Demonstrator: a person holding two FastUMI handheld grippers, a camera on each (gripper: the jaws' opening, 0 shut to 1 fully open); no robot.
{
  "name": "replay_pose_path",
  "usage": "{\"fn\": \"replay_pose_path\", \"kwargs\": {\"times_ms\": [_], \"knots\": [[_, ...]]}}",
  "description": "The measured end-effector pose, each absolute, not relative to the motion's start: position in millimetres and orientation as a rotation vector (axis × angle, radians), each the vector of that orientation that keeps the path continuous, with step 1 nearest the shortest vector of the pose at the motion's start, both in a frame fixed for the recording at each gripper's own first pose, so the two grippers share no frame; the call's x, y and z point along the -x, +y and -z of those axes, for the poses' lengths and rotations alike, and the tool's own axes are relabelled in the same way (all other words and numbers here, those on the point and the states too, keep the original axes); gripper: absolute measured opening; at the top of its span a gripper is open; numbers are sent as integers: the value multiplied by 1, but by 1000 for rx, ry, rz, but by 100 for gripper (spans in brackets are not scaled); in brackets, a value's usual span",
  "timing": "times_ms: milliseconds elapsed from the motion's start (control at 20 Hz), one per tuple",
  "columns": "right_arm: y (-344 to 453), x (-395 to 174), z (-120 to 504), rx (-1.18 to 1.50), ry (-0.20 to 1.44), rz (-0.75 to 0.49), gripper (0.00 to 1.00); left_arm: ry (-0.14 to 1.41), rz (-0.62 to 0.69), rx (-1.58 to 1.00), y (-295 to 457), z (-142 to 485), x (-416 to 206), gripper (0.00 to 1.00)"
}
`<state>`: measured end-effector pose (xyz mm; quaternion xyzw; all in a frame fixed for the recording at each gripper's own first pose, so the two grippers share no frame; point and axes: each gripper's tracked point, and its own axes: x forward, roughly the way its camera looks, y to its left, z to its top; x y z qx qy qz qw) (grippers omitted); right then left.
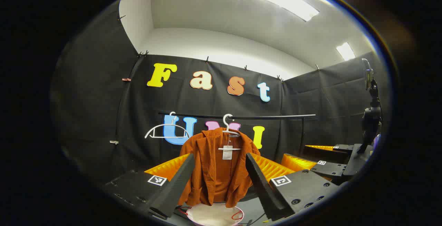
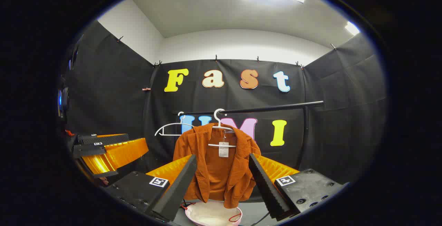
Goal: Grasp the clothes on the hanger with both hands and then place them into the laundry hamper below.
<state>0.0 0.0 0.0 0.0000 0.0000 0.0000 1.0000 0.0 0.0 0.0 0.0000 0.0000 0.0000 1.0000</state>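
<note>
A rust-orange jacket (image 1: pixel 215 167) (image 2: pixel 221 167) hangs open on a white hanger (image 1: pixel 229 129) (image 2: pixel 221 124) from a black rail (image 1: pixel 262 117) (image 2: pixel 269 108), a paper tag at its collar. Below it sits a white laundry hamper with a pink rim (image 1: pixel 215 216) (image 2: pixel 213 215). My left gripper (image 1: pixel 220 156) is open, and the jacket shows farther off between its black-padded fingers. My right gripper (image 2: pixel 222 156) is open too, framing the jacket the same way. Neither touches the cloth. The right gripper (image 1: pixel 307 153) appears beside the left; the left gripper (image 2: pixel 131 142) appears at the left of the right gripper view.
An empty white hanger (image 1: pixel 166 131) (image 2: pixel 171 127) hangs on the rail to the jacket's left. The rail's upright post (image 2: pixel 305 136) stands at the right. A camera stand (image 1: pixel 371 115) rises at the far right. Black cloth walls close in the booth.
</note>
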Motion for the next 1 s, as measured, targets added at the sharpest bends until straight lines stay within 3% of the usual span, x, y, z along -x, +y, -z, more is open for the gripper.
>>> {"fn": "replay_pose_path", "kwargs": {"times_ms": [1000], "knots": [[-7,2,-8,-14,-5,-26,97,0,-3,6,-7,-1,-3,94]]}}
